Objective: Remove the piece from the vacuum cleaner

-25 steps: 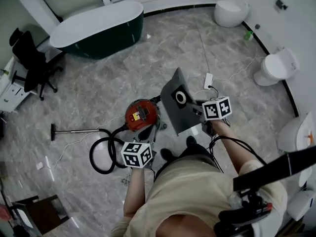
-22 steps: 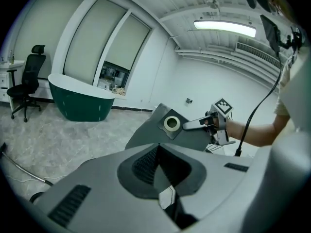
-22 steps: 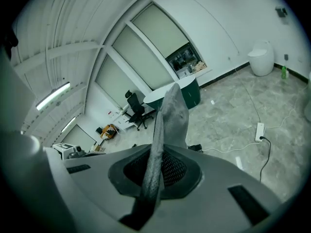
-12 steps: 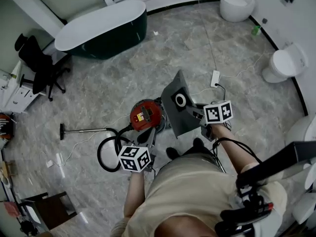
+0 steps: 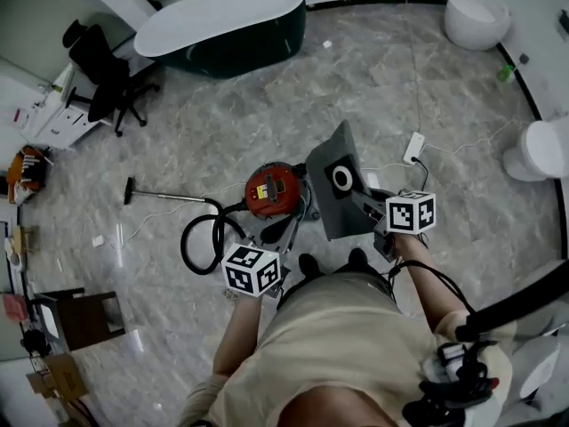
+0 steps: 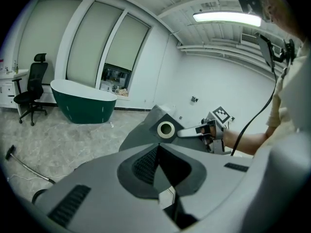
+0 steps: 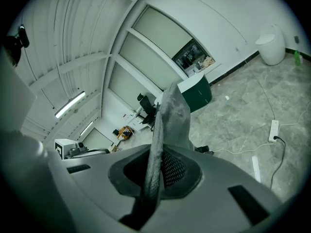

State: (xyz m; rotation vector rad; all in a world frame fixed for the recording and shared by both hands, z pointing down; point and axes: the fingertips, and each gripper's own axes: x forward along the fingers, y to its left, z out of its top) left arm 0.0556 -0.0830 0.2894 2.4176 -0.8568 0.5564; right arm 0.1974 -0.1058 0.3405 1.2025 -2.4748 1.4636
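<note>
A red canister vacuum cleaner (image 5: 274, 189) stands on the marble floor just ahead of the person's feet. To its right my right gripper (image 5: 363, 201) is shut on the removed piece, a flat grey dust bag (image 5: 331, 205) with a white ring collar (image 5: 342, 179), and holds it up clear of the vacuum. In the right gripper view the bag (image 7: 172, 115) rises edge-on from between the pads. The left gripper view shows the bag (image 6: 146, 125) and the right gripper (image 6: 194, 130) ahead. My left gripper (image 5: 286, 228) hangs close by the vacuum's near side, shut, with nothing in it.
A black hose (image 5: 200, 238) loops left of the vacuum to a wand (image 5: 164, 196) lying on the floor. A power strip (image 5: 413, 147) and its cable lie to the right. A green bathtub (image 5: 222, 25), an office chair (image 5: 102, 69) and toilets (image 5: 476, 16) stand farther off.
The head view has swung, so the whole scene sits lower and further right in the picture. The right gripper still holds the bag up beside the vacuum; the left stays near it.
</note>
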